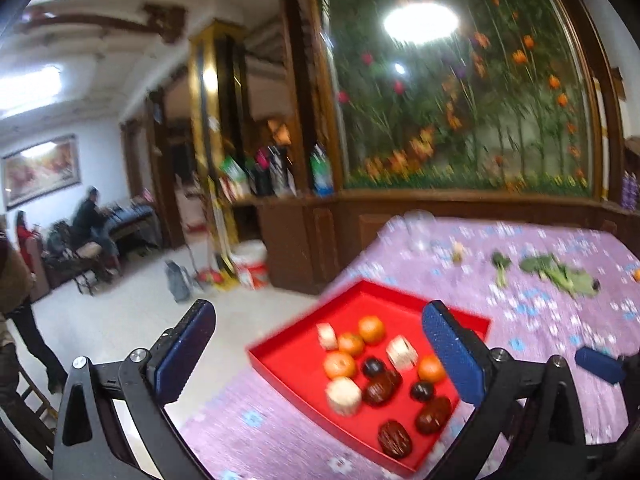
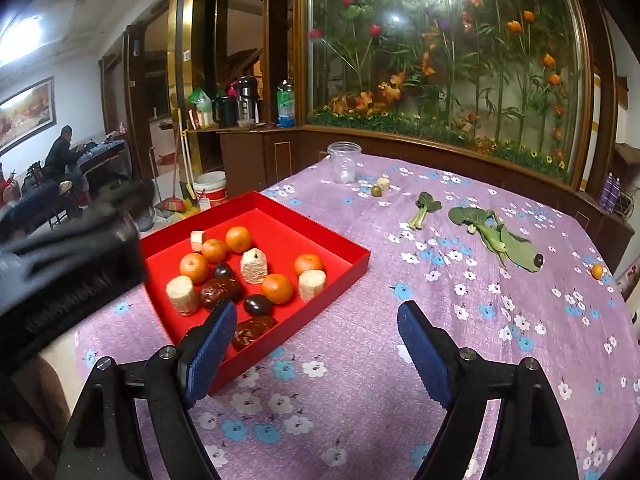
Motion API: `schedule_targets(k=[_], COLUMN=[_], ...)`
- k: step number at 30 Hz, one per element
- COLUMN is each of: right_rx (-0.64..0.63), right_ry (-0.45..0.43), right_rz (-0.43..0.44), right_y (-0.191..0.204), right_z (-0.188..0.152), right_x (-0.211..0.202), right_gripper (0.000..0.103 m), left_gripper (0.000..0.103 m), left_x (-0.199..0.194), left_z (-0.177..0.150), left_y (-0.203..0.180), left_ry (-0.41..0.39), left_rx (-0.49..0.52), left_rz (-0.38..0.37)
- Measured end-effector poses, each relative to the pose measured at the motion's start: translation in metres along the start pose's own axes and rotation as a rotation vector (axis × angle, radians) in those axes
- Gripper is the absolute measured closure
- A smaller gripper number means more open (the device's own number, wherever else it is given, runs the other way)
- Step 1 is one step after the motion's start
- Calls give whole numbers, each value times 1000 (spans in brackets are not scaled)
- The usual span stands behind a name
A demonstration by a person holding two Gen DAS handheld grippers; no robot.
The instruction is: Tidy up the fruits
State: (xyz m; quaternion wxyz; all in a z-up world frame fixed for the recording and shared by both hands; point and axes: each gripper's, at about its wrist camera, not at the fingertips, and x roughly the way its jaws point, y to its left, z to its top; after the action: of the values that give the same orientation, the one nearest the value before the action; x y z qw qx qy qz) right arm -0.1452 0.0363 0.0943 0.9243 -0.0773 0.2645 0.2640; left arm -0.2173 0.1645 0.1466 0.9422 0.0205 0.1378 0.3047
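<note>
A red tray (image 2: 340,276) (image 1: 288,364) on the purple flowered tablecloth holds several oranges (image 2: 277,288) (image 1: 339,365), dark plums (image 2: 258,305), red dates (image 2: 221,290) (image 1: 395,437) and pale sugarcane pieces (image 2: 253,266) (image 1: 343,396). Loose on the cloth are a small orange (image 2: 597,271), a dark plum (image 2: 539,260), and a green fruit (image 2: 376,191) beside a pale piece (image 2: 383,183). My left gripper (image 1: 316,356) is open and empty above the tray's near corner. My right gripper (image 2: 316,350) is open and empty, just right of the tray.
A clear jar (image 2: 342,162) stands at the far table edge. Leafy greens (image 2: 486,230) (image 1: 560,274) lie right of centre. The left gripper's body (image 2: 60,280) shows blurred at the left. A wooden cabinet and a glass flower display back the table. People sit far left.
</note>
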Motion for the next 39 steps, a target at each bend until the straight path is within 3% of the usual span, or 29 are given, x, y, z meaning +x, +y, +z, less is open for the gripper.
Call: schedule_targets(k=[3, 4, 7, 15, 26, 39], right_rx=[2, 3, 11, -8, -33, -59], right_ry=[-7, -7, -5, -5, 25, 83], right_rz=[13, 17, 27, 37, 60, 79], right_y=[1, 1, 2, 6, 13, 25], right_z=[-1, -1, -3, -11, -16, -18], right_x=[-4, -5, -7, -11, 1, 25], right_gripper=[15, 14, 14, 11, 10, 10], left_gripper=[0, 0, 0, 0, 0, 0], left_x=[-23, -27, -24, -3, 12, 46], left_z=[-4, -4, -1, -4, -15, -31], left_y=[6, 5, 2, 7, -9, -2], left_ry=[-121, -129, -51, 152, 193, 299], left_rx=[-38, -34, -16, -85, -11, -36], left_rz=[32, 39, 22, -120, -85, -78])
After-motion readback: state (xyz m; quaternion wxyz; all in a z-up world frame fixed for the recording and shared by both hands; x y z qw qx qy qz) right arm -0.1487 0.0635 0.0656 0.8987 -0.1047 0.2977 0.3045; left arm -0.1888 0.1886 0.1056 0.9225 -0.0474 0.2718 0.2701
